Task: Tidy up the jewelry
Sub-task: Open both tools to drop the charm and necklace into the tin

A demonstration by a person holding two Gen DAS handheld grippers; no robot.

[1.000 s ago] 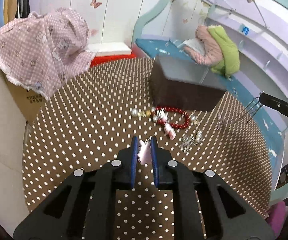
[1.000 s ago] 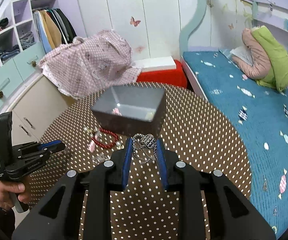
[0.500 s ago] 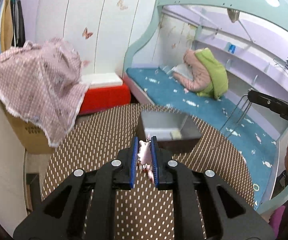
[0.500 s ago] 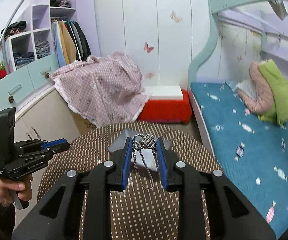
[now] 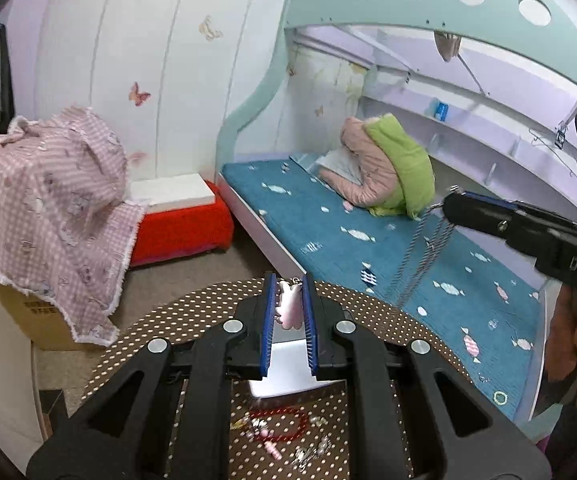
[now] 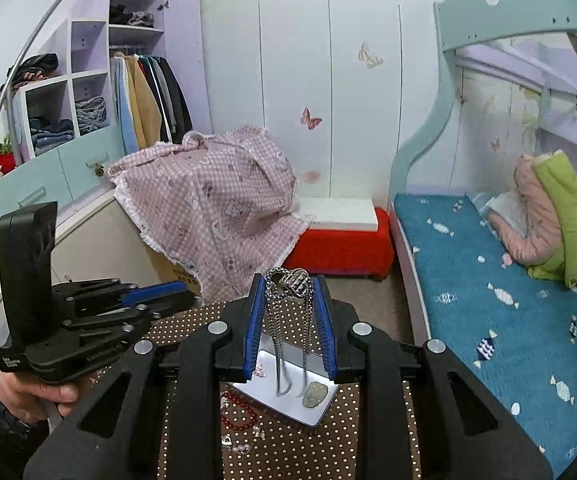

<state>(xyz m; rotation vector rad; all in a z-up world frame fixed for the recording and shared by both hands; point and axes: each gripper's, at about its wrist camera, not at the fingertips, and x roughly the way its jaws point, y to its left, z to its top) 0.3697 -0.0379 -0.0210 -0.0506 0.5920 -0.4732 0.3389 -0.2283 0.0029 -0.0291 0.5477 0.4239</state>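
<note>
My left gripper [image 5: 289, 300] is shut on a small pink charm [image 5: 290, 307] and holds it above the open grey jewelry box [image 5: 284, 372]. My right gripper [image 6: 288, 292] is shut on a silver chain necklace [image 6: 290, 284] whose loops hang down over the box [image 6: 284, 384]. A pale green pendant [image 6: 314, 393] lies inside the box. A red bead bracelet [image 6: 237, 416] and small pearl pieces [image 6: 240, 446] lie on the brown dotted table [image 6: 288, 452] in front of the box. The right gripper [image 5: 488, 216] with its hanging chain [image 5: 420, 260] shows in the left wrist view.
The round table [image 5: 192, 312] stands between a bed with a teal cover [image 6: 508, 300], a red bench [image 6: 340, 244] and a cardboard box under a pink checked cloth [image 6: 212, 200]. More loose jewelry [image 5: 280, 436] lies on the table near me. The left gripper [image 6: 88, 312] shows at left.
Both grippers have risen and tilted up from the table, carrying the charm and the necklace to above the box. The view now looks down into the box.
</note>
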